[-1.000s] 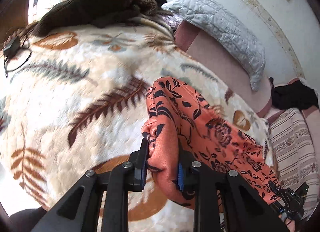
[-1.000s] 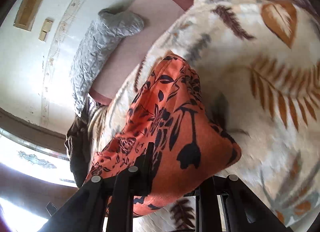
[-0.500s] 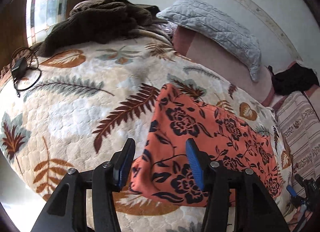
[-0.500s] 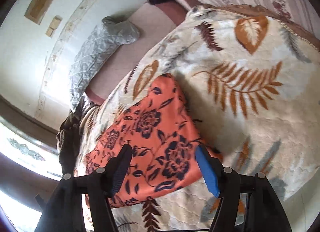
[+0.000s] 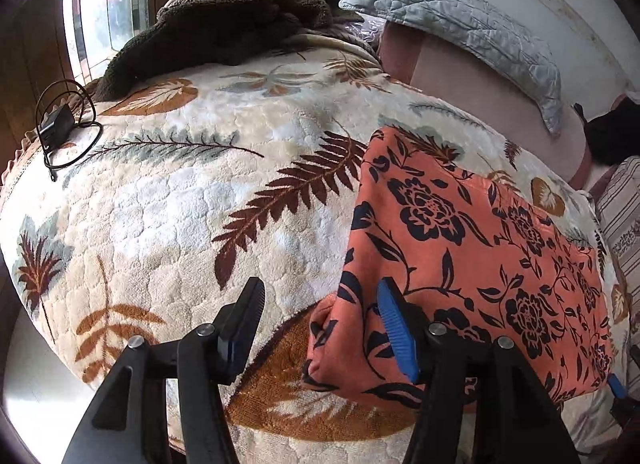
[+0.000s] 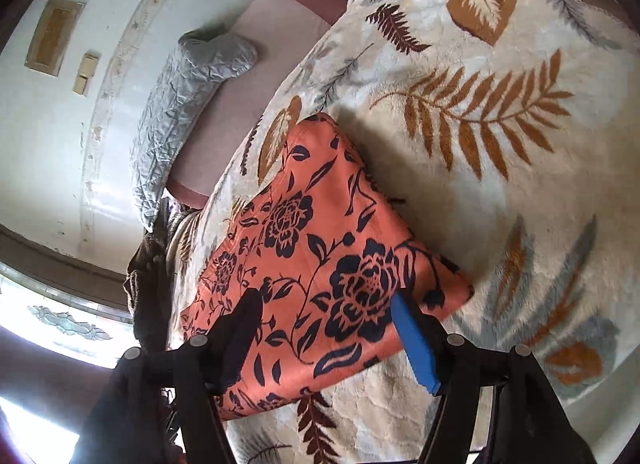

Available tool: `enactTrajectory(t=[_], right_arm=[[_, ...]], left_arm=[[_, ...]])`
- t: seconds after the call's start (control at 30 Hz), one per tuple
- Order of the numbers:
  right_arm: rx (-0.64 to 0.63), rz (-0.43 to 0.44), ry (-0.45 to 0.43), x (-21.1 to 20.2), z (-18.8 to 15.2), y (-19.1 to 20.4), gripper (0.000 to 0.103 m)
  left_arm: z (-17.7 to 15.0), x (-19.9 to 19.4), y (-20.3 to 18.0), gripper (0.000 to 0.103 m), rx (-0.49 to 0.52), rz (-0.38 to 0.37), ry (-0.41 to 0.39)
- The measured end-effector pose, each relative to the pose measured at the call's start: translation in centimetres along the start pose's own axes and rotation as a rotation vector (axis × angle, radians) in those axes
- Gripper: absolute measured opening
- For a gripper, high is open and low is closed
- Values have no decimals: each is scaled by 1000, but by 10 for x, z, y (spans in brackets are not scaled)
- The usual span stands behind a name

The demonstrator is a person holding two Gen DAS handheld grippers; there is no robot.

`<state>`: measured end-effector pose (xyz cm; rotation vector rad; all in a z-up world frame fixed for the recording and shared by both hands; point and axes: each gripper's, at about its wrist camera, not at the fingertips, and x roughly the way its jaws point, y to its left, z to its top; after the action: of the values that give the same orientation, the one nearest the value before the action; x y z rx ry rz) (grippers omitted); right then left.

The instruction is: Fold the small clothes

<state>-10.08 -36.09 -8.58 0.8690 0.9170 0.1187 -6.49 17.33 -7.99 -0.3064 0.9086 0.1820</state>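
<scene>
Orange floral cloth (image 5: 472,248) lies folded flat on the leaf-patterned blanket (image 5: 192,199) of the bed, toward its right part. Left claw (image 5: 320,304) is released, its jaws wide apart above the near left corner of the cloth. Right claw (image 6: 324,316) is released too, over the other near corner. Risk I see: the plush blanket may be pinched together with the cloth, and the fold would slip open.
</scene>
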Motion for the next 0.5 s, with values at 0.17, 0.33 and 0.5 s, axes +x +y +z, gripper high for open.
enactTrajectory(t=[0.17, 0.33, 0.5], right_arm=[[120, 15, 87, 16, -24, -26, 71], [214, 64, 67, 34, -23, -42, 72], [182, 26, 29, 48, -10, -34, 33]], left_arm=[[-14, -8, -21, 61, 29, -41, 37], [-22, -30, -51, 63, 74, -89, 9], [-25, -31, -92, 63, 123, -112, -1]])
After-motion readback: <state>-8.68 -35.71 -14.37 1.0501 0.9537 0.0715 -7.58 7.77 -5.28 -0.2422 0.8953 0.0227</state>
